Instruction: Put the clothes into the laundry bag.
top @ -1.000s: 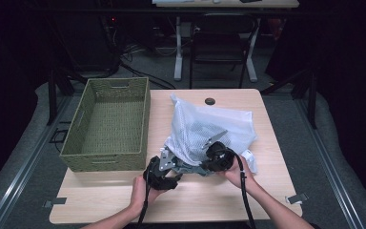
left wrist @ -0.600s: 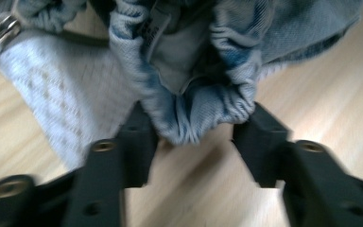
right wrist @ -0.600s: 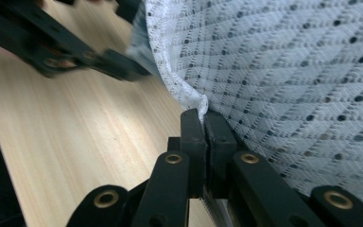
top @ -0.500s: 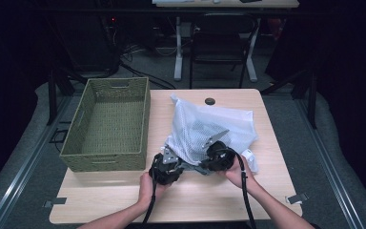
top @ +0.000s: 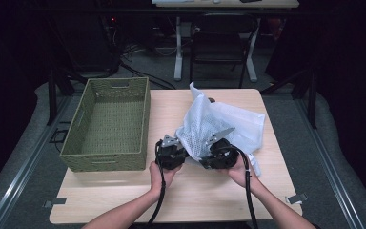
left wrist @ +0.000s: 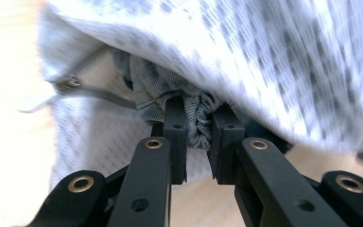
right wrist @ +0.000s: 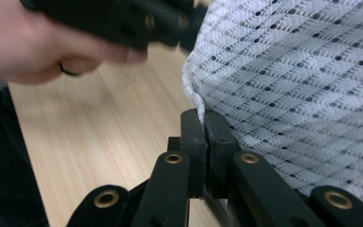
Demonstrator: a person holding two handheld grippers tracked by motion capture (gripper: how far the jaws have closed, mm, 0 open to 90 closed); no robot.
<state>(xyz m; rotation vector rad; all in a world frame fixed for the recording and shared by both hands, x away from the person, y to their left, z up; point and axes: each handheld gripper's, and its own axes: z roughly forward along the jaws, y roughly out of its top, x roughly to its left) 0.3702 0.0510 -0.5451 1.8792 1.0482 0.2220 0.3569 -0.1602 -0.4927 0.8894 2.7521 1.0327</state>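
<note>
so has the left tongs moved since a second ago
Yes. The left tongs have shifted right, away from the green basket, closing on denim cloth at the mesh bag.

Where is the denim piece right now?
In the left gripper view, the denim piece bunches between the left gripper pads at the white mesh bag mouth.
</note>
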